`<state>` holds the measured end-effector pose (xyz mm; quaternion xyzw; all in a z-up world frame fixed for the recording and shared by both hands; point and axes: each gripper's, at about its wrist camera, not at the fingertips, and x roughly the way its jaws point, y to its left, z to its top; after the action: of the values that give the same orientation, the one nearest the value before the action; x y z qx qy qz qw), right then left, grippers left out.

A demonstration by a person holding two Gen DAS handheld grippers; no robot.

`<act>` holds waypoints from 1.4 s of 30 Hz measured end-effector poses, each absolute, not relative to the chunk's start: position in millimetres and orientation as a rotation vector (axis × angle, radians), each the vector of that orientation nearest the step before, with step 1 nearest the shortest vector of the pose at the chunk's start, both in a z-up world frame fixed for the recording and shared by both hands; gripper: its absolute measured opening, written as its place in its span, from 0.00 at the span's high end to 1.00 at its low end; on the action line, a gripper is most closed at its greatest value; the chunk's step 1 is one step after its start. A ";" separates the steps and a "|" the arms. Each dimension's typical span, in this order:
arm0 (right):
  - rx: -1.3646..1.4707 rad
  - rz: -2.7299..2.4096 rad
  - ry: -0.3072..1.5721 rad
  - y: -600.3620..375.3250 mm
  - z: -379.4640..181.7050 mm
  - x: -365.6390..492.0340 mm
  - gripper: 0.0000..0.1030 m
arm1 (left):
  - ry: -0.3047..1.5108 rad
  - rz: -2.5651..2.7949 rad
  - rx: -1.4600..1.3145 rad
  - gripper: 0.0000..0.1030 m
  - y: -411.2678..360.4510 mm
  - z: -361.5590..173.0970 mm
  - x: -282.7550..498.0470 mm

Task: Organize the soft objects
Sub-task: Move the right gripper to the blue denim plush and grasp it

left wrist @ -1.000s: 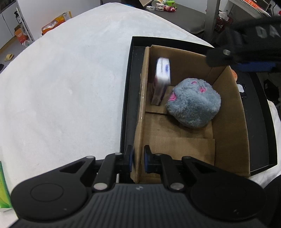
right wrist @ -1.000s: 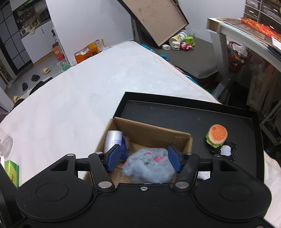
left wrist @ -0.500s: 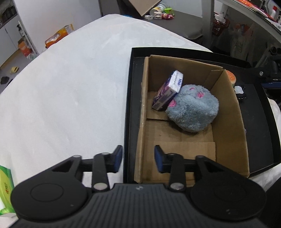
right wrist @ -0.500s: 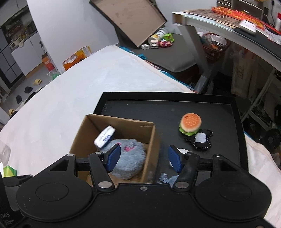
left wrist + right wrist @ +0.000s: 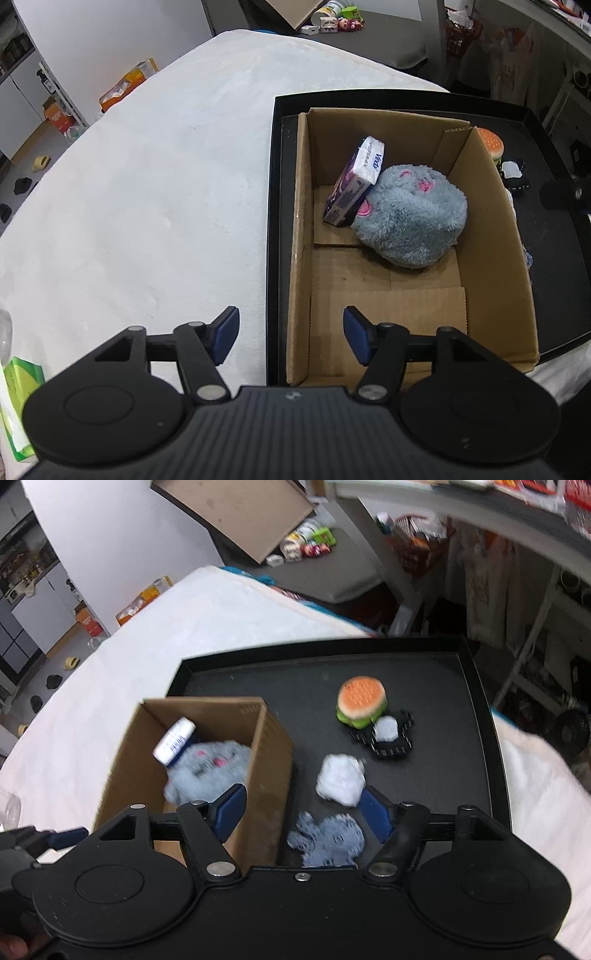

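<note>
**Sorting of soft objects, partly complete**

We recorded two items already inside the cardboard box: a grey plush toy and a tissue pack leaning against it. The box stood in the black tray on the white bed. Four items lay loose on the tray beside the box: a plush burger, a black-and-white piece touching it, a white fluffy lump and a blue-grey cloth. Our left gripper was spread wide and empty over the box's near wall. Our right gripper was likewise wide and empty, above the lump and cloth. We judged the task under half done.
</note>
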<state>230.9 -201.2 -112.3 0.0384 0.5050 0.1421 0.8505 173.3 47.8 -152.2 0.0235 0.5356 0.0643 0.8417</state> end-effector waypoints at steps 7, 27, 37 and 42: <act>0.113 0.288 1.115 -216.0 -137.0 227.7 0.34 | 1.146 0.146 0.094 0.39 40.1 -154.9 175.2; 0.186 0.277 1.241 -232.1 -200.4 229.9 0.35 | 1.197 0.171 0.236 0.39 13.1 -164.9 185.0; 0.207 0.313 1.248 -230.2 -206.6 237.2 0.73 | 1.215 0.175 0.254 0.34 7.3 -169.1 188.9; 0.189 0.319 1.231 -230.8 -199.1 235.7 0.81 | 1.207 0.179 0.268 0.33 4.3 -167.2 188.3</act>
<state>235.7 -230.8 -199.1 0.0882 0.5739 0.1488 0.8005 188.2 4.3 -167.2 0.1254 0.5652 0.0838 0.8111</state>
